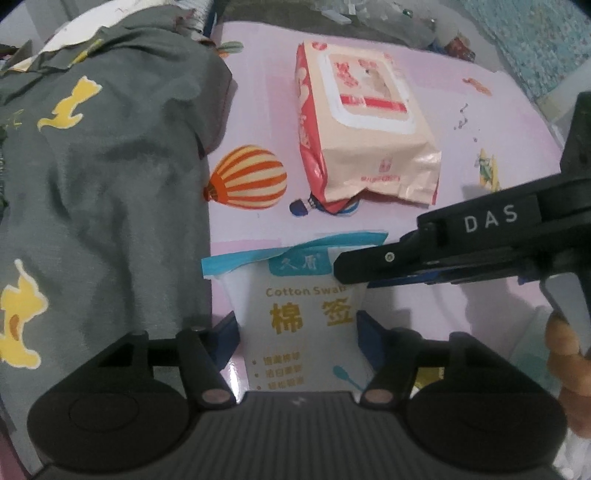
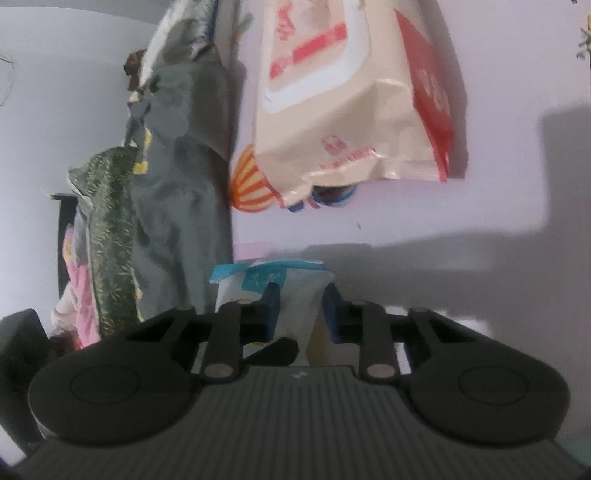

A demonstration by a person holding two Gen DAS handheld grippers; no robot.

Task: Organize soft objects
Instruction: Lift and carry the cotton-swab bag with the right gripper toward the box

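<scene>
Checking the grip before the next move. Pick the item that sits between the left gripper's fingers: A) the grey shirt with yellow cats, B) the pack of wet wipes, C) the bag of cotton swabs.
C. The bag of cotton swabs sits between the left gripper blue pads, while the pack of wet wipes lies farther off and the grey shirt lies beside it.

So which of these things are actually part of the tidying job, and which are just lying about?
Part of the job:
cotton swab bag, between the left gripper's fingers
wet wipes pack
grey cat-print garment
right gripper, also at the bag

Just lying about:
pink printed mat
clutter behind
</scene>
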